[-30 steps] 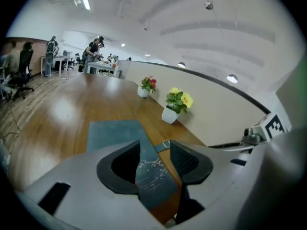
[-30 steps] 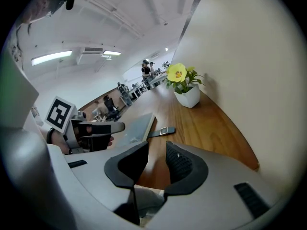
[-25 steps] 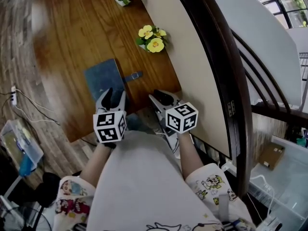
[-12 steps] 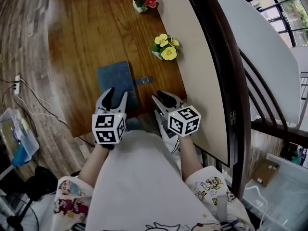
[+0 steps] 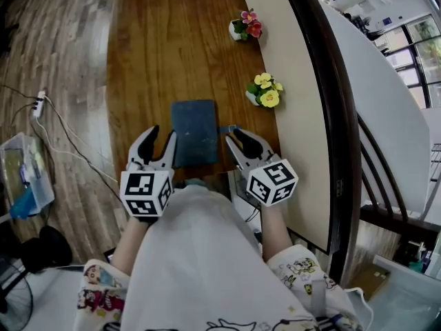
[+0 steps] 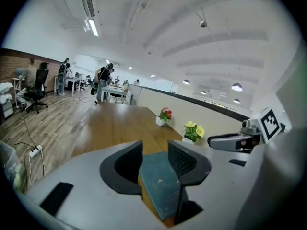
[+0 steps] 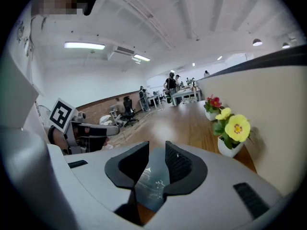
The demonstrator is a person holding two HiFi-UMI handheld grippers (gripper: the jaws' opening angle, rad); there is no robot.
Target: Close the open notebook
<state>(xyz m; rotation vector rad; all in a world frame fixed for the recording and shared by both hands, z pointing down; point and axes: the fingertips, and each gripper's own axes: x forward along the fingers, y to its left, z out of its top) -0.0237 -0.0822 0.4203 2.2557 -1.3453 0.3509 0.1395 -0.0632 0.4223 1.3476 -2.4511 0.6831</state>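
The notebook [image 5: 194,133] lies shut near the front edge of the wooden table [image 5: 158,54], its blue-grey cover up and a small strap [image 5: 228,128] sticking out on its right. My left gripper [image 5: 162,136] hovers over its left edge. Its jaws have just been closing and hold nothing. My right gripper [image 5: 239,138] hangs open by the strap. In the left gripper view the notebook [image 6: 160,183] shows below the gap of the left gripper [image 6: 154,159]. The right gripper view shows the same of the notebook [image 7: 151,188] and the right gripper [image 7: 157,164].
Two small flower pots stand along the table's right side: yellow flowers [image 5: 265,92] near the notebook, pink ones [image 5: 247,26] farther back. A beige partition [image 5: 303,95] borders the table on the right. On the floor at left lie a power strip [image 5: 38,105] and a plastic box [image 5: 17,178].
Both grippers have lifted and moved apart, the left one leftward. The notebook now shows between them. The left jaws stand a little narrower.
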